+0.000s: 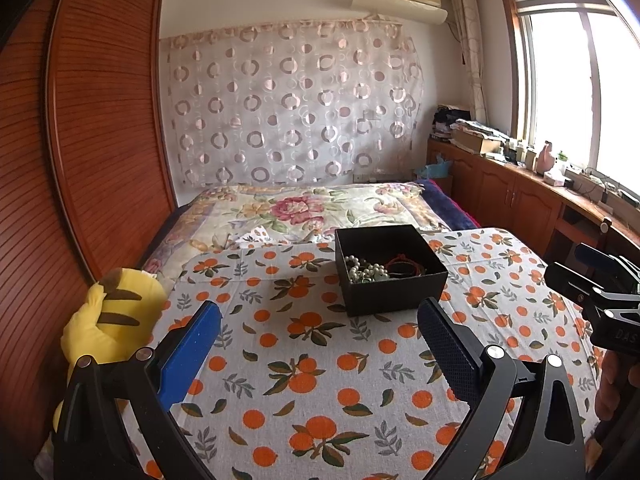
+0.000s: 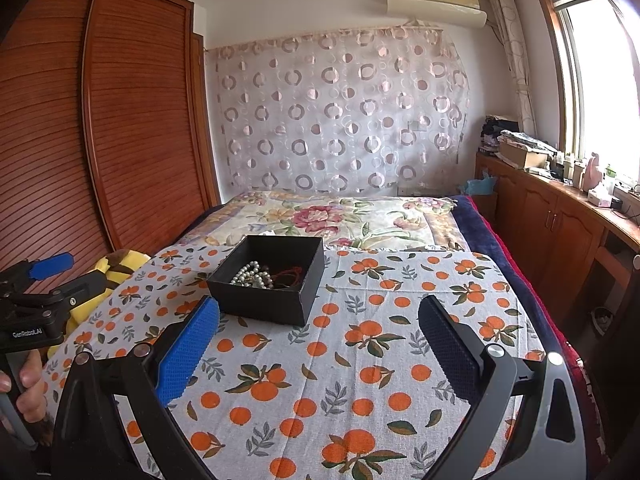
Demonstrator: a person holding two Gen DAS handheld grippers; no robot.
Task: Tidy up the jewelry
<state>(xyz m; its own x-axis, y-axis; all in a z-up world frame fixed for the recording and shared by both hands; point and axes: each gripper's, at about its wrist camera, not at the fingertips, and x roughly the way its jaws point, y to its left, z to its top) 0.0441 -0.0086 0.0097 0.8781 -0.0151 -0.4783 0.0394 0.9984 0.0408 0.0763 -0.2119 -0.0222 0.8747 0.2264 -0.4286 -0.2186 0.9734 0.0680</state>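
Observation:
A black open box (image 1: 394, 296) stands on the orange-print cloth (image 1: 312, 360); it also shows in the right wrist view (image 2: 260, 304). Inside lie a white pearl string (image 1: 366, 270) (image 2: 250, 276) and red cord bracelets (image 1: 404, 266) (image 2: 290, 274). My left gripper (image 1: 320, 316) is open and empty, held above the cloth in front of the box; it also appears at the left of the right wrist view (image 2: 70, 272). My right gripper (image 2: 320, 312) is open and empty, just right of the box; it also appears at the right edge of the left wrist view (image 1: 568, 264).
A yellow striped plush toy (image 1: 108, 320) lies at the cloth's left edge. A floral bedspread (image 1: 304, 208) stretches behind. A wooden wardrobe (image 1: 92, 140) stands left. A wooden cabinet counter (image 1: 520, 188) with clutter runs along the right under the window.

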